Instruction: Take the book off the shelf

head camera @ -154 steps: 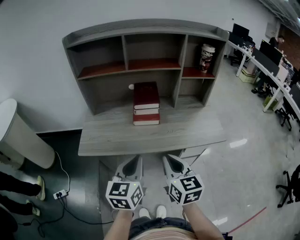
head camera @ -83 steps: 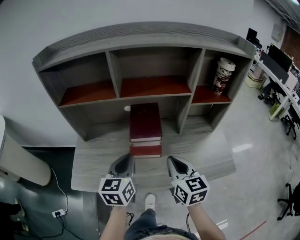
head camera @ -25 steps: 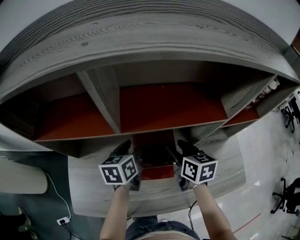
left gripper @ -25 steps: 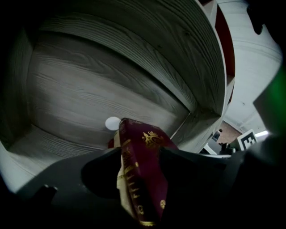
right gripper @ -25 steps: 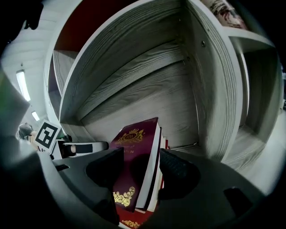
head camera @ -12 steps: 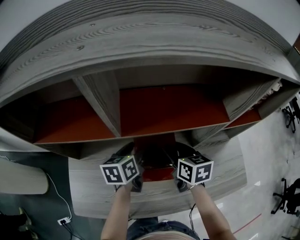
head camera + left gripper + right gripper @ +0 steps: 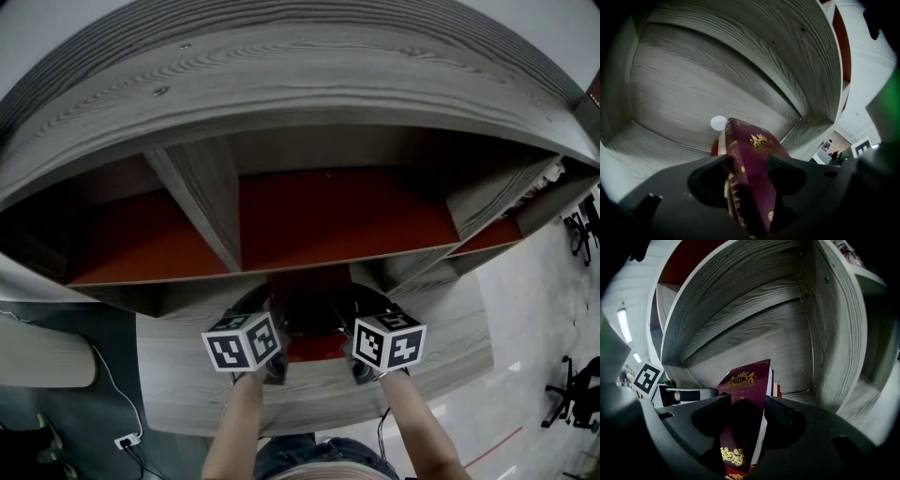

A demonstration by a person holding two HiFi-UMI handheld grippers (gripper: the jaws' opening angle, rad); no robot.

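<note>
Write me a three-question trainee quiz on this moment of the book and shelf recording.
1. True or false: the left gripper has nothing between its jaws.
2. In which compartment of the shelf is the book? A upper left; B lower middle; C upper right.
3. Fill in: under the book lies another ___.
Key: 1 false, the book stands between them; 2 B; 3 book, the red book.

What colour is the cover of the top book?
Top book: dark maroon with gold ornaments; shows best in the right gripper view.
</note>
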